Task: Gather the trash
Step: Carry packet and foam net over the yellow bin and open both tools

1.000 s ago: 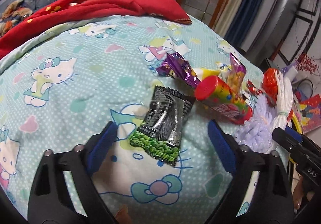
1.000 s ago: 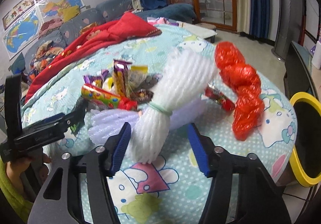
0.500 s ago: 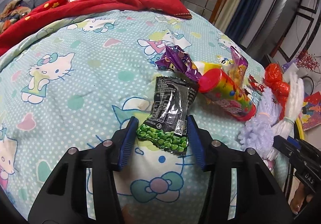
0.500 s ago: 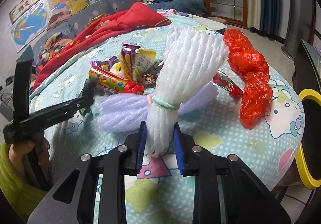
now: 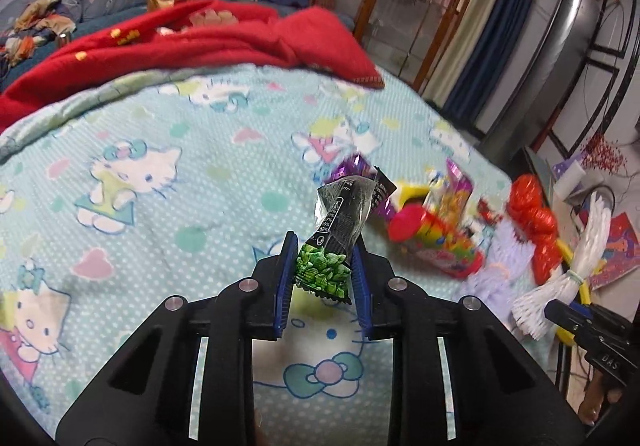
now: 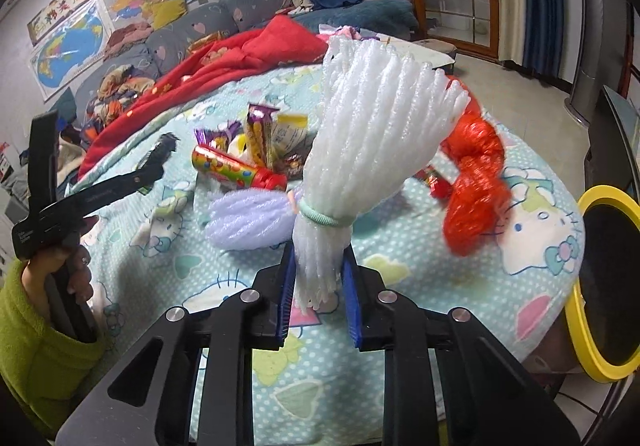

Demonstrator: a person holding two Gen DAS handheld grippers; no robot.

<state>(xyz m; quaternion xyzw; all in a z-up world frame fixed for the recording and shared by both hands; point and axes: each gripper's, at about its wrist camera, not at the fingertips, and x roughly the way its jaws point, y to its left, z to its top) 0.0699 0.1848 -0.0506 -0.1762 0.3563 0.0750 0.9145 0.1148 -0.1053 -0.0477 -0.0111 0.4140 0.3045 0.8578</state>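
My left gripper [image 5: 323,274] is shut on a black snack packet with green peas [image 5: 340,230] and holds it lifted above the Hello Kitty bedspread [image 5: 160,174]. My right gripper [image 6: 318,278] is shut on a white foam net bundle [image 6: 372,134] tied with a green band, raised off the bed; the bundle also shows in the left wrist view [image 5: 580,266]. On the bed lie a candy tube with a red cap [image 6: 236,170], purple and yellow wrappers [image 6: 272,134], a lilac foam net [image 6: 248,218] and a red mesh bag [image 6: 476,186].
A yellow-rimmed black bin [image 6: 608,282] stands at the bed's right edge. A red blanket [image 5: 200,42] lies across the far side of the bed. A sofa with clothes [image 6: 160,42] is behind. The left gripper [image 6: 96,198] appears at the left in the right wrist view.
Both grippers closed from open: the left on the pea packet, the right on the white foam bundle. Both items have been lifted off the bedspread.
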